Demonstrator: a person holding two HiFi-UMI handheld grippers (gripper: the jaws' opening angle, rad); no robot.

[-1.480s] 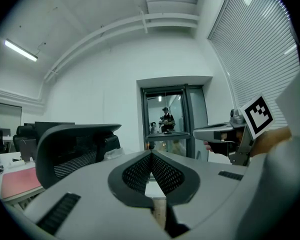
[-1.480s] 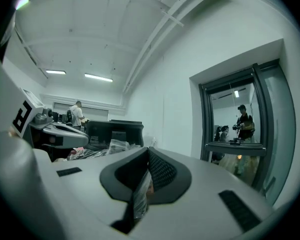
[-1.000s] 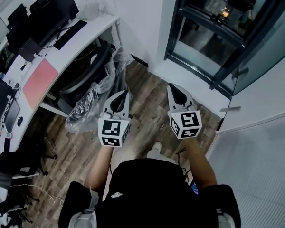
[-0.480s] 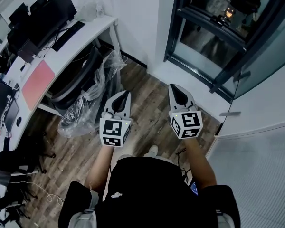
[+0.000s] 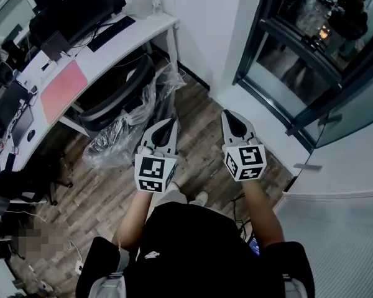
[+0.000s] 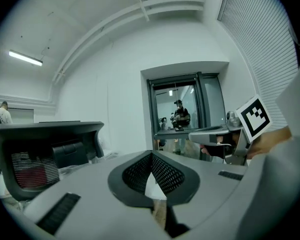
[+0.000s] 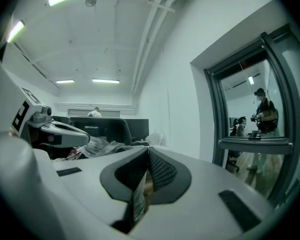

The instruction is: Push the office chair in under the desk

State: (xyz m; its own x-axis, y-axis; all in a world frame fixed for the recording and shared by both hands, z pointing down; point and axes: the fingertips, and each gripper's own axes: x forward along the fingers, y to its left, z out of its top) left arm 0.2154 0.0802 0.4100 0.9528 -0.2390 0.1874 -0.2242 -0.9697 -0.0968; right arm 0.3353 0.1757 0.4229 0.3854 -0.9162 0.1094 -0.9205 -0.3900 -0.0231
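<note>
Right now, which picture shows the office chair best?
The head view: the office chair shows from above, plastic-wrapped, at the desk. The left gripper view shows only its black top at the left edge; the right gripper view shows just its back, far off.

We see a pink mat [image 5: 63, 89], keyboard [image 5: 112, 33] and monitors [image 5: 81, 8] ahead-left of the left gripper [image 5: 171, 121], a window [image 5: 298, 48] ahead-right.

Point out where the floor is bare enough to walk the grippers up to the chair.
Bare wood floor runs between the plastic-wrapped office chair and the white ledge below the window. Crowded: loose plastic spills by the chair, and dark clutter fills the floor along the desk.
</note>
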